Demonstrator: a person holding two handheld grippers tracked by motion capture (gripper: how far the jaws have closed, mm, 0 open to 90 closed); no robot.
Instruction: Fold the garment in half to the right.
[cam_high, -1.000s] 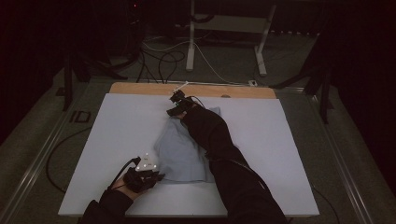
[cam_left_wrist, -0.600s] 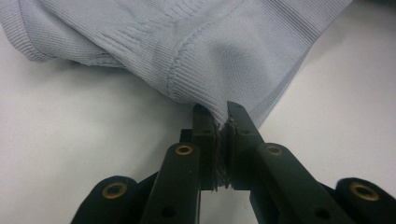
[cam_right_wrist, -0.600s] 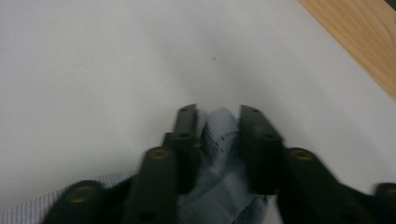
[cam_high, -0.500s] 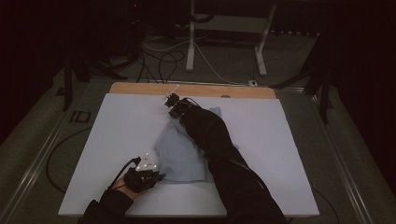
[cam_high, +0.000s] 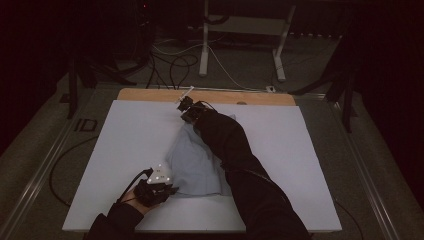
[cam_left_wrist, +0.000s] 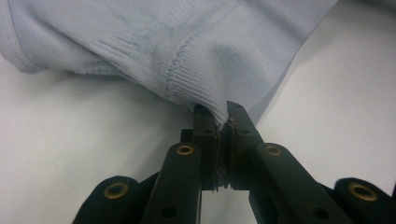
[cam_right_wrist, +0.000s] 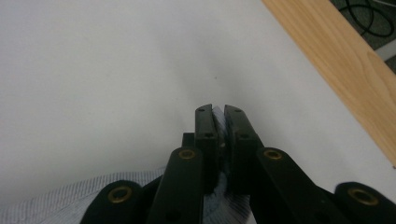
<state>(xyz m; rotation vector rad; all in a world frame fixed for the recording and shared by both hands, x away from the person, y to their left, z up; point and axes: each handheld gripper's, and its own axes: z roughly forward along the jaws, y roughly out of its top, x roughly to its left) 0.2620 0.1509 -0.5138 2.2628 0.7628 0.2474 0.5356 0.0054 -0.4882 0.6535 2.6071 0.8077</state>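
Left gripper (cam_left_wrist: 222, 122): jaws pinched on a ribbed seam at the near edge of the pale blue garment (cam_high: 192, 162), near-left on the white table (cam_high: 125, 135).
Right gripper (cam_right_wrist: 218, 114): jaws together on a sliver of the same cloth, reaching to the garment's far edge by the wooden strip (cam_high: 150, 94).
Progress: both grips look secured; the cloth lies rumpled mid-table, so any spreading or folding seems not yet done.
Garment: stretched between the two grippers, under the right sleeve (cam_high: 235, 150).

White table (cam_high: 125, 145), floor cables (cam_high: 172, 62)
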